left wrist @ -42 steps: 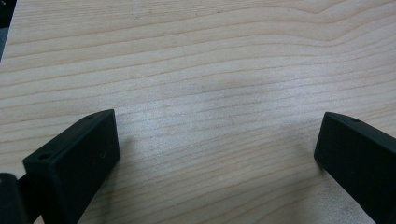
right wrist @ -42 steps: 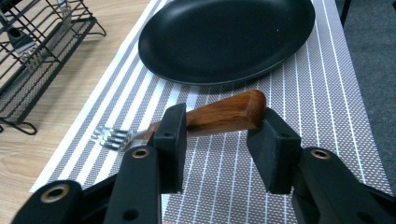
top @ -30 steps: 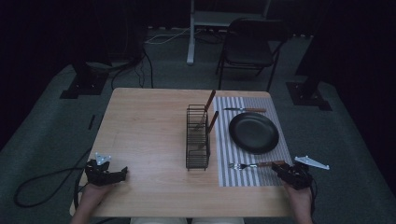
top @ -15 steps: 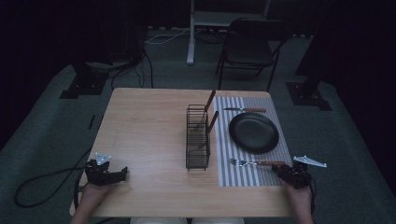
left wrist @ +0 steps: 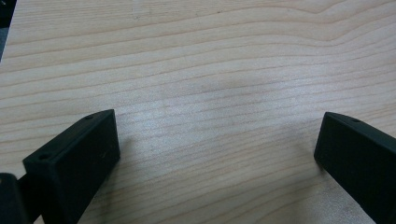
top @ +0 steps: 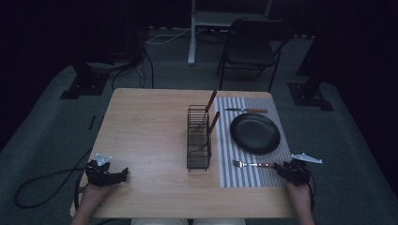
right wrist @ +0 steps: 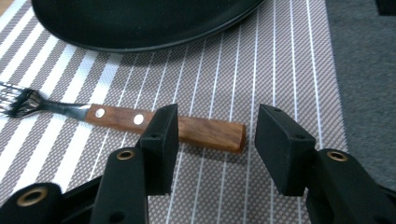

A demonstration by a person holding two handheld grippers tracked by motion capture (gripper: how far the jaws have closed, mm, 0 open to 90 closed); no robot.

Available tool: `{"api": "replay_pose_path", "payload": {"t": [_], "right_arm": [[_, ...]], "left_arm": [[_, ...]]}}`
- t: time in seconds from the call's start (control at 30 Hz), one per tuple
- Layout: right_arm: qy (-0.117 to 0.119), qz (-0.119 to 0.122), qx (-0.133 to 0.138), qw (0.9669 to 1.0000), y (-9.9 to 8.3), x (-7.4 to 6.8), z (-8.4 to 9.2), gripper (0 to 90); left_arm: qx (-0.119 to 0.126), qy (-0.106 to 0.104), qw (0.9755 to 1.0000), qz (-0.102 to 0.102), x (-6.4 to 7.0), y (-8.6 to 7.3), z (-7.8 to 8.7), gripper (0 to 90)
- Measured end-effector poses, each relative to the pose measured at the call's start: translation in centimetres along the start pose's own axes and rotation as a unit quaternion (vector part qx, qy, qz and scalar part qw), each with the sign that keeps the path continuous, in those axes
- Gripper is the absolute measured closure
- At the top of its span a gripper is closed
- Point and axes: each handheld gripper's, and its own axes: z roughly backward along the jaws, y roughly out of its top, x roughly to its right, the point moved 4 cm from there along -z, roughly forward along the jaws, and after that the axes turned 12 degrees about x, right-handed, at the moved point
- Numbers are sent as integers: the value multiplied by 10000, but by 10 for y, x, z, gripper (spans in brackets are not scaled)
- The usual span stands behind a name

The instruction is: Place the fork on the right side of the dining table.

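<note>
The fork (right wrist: 140,119) lies on the striped mat (right wrist: 280,70) just below the plate (right wrist: 140,23). The right tool (right wrist: 215,133), jaws just opening and free of the handle, should back straight off without nudging it. The left tool (left wrist: 215,154) rests spread on the desk (left wrist: 210,70).

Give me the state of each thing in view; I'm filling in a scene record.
Fork: flat on the striped placemat, wooden handle end between the jaws, not gripped.
Right tool: open, jaws just been opening.
Left tool: open, on bare table.
Plate: empty, on the placemat.
Knife: flat beyond the plate.
Wire rack: upright, two wooden-handled utensils inside.
</note>
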Motion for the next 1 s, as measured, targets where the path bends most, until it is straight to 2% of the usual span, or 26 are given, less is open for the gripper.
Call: {"api": "replay_pose_path", "payload": {"t": [0.2,0.3,0.37,0.67,0.93,1.0], "right_arm": [[-17,77,73,9999,3,-8,2,432],[0,30,96,9999,0,-14,5,397],[93,-88,96,9999,-3,-18,7,386],[-89,154,153,9997,-11,-37,14,305],[-309,142,424,9985,-11,-39,29,302],[-144,94,424,9990,-11,-41,32,302]], "left_arm": [[-4,1,10000,-2,0,0,0,0],[-9,-2,10000,-8,0,0,0,1],[-3,0,10000,-2,0,0,0,1],[-10,-2,10000,-11,0,0,0,1],[-4,0,10000,-4,0,0,0,0],[-4,1,10000,-2,0,0,0,1]]}}
